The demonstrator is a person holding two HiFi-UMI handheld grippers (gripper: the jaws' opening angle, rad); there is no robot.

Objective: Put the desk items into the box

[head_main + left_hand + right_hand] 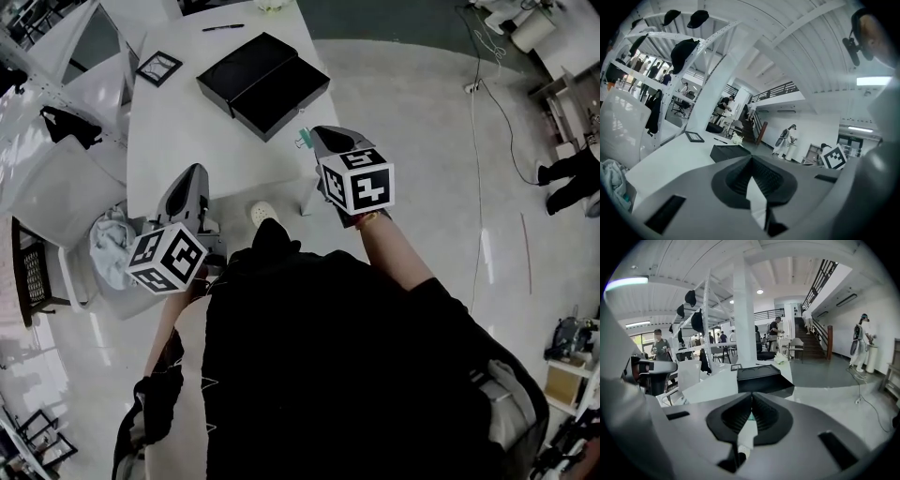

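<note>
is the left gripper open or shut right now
Shut: in the left gripper view the left gripper's jaws meet at their tips, with nothing held between them.

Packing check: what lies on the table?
A black box, a pen, a frame and something white at the far end. A green item at the edge is partly hidden by the right gripper.
</note>
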